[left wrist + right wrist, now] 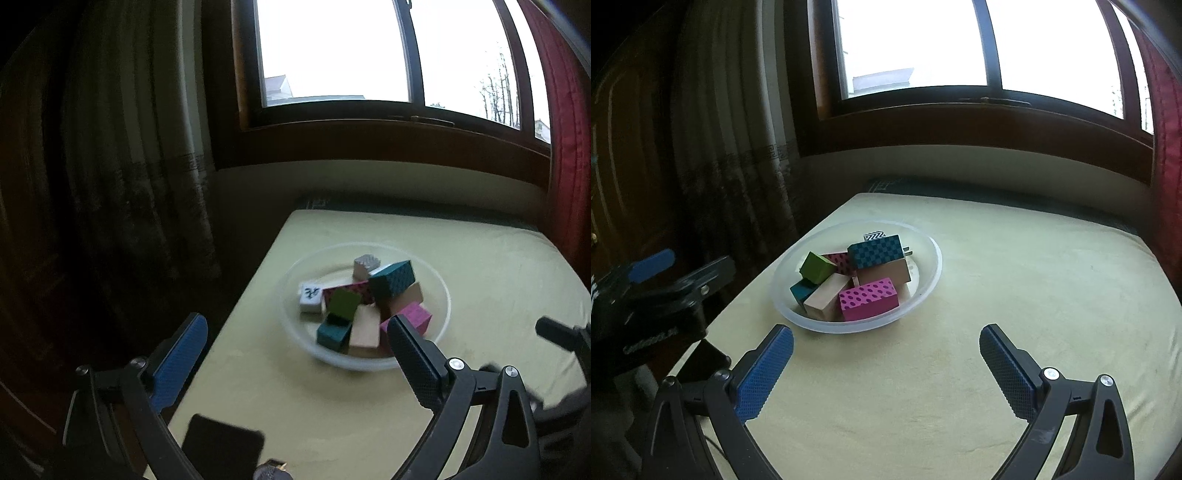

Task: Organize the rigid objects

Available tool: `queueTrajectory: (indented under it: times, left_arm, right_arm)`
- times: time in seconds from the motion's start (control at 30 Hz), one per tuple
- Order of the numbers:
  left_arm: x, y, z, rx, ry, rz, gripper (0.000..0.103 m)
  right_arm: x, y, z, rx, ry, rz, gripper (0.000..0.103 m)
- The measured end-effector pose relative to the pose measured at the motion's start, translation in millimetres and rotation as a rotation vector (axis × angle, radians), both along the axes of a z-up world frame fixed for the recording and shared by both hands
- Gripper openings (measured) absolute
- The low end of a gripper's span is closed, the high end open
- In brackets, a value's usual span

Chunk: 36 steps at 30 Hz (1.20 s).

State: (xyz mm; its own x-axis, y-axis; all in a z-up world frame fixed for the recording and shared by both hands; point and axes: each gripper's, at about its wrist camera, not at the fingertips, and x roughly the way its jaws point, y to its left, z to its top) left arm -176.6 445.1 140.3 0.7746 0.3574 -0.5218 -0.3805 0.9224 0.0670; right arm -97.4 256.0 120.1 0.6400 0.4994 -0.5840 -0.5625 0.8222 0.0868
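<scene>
A clear plastic bowl (441, 314) (934, 269) sits on the pale yellow table and holds several wooden blocks. Among them are a pink dotted block (868, 299) (415, 315), a teal checkered block (875, 251) (391, 280), a green block (816, 266) (344, 303), a plain wood block (827, 297) (365, 328) and a white block with a black mark (309, 296). My left gripper (297, 328) stands open just short of the bowl's near rim, holding nothing. My right gripper (886, 338) is open over the table, near and right of the bowl, and holds nothing.
A dark flat object (223, 443) lies at the table's near left corner. The table's left edge (746, 291) drops off toward dark curtains. A window and sill run along the back, with a red curtain (569, 184) at the right. The left gripper's body (646, 291) shows at the left.
</scene>
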Motion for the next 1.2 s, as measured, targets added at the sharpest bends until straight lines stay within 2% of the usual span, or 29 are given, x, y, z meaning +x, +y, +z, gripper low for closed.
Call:
queueTrajectory:
  times: [0.37, 1.2]
  left_arm:
    - [-27, 20, -4, -0.015, -0.023, 0.037, 0.099]
    - [-28, 18, -6, -0.005, -0.021, 0.036, 0.099]
  right_arm:
    - [-10, 25, -2, -0.104, -0.067, -0.037, 0.103]
    - [-18, 35, 3, -0.125, -0.115, -0.032, 0.103]
